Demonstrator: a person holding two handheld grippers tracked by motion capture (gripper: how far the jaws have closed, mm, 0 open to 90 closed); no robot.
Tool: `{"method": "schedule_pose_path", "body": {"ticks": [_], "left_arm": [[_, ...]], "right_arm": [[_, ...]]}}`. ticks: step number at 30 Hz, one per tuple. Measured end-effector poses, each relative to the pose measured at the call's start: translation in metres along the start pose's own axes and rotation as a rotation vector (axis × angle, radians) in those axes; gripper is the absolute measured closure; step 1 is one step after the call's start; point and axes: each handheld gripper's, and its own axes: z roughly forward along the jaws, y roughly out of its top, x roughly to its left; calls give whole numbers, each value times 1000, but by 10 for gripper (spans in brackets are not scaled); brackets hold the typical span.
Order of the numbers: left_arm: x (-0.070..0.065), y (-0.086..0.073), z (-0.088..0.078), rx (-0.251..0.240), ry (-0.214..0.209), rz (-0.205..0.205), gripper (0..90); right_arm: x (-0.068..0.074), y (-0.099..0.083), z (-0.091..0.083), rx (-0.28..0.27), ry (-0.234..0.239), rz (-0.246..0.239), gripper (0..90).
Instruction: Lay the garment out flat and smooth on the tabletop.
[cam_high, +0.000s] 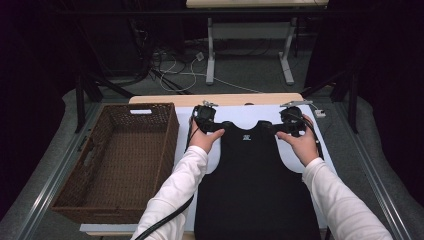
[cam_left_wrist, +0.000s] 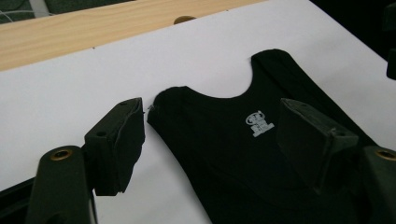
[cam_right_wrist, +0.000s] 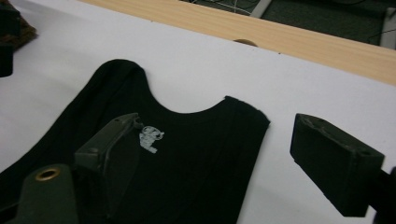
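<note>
A black sleeveless top (cam_high: 257, 185) is lying flat on the white-covered bench (cam_high: 240, 114). The left gripper (cam_left_wrist: 210, 140) and right gripper (cam_right_wrist: 219, 158) are hovering at its shoulder straps, fingers (cam_left_wrist: 116, 144) spread wide, gripping nothing. The high view is showing a wicker basket (cam_high: 100, 200) sitting empty beside it.

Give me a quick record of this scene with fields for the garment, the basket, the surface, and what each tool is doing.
garment: black sleeveless fabric top, laid flat, neckline toward the far edge, small white neck label
basket: brown woven wicker basket, left of the garment, nothing visible inside
surface: white sheet over a light wooden table
left tool: open, at the garment's left shoulder strap
right tool: open, at the right shoulder strap
grip: neither tool has closed on fabric yet
</note>
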Motion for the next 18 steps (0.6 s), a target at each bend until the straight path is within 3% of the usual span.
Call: {"method": "schedule_pose_path", "body": {"ticks": [5, 12, 18], "left_arm": [[-3, -8, -8, -28, -24, -3, 158], [-4, -20, -13, -32, -17, 31, 97], [-4, -31, -25, -60, -22, -25, 82]], "right_arm": [[4, -12, -5, -3, -38, 4, 136], [4, -27, -12, -1, -44, 69, 118], [2, -40, -32, -26, -81, 66, 108]]}}
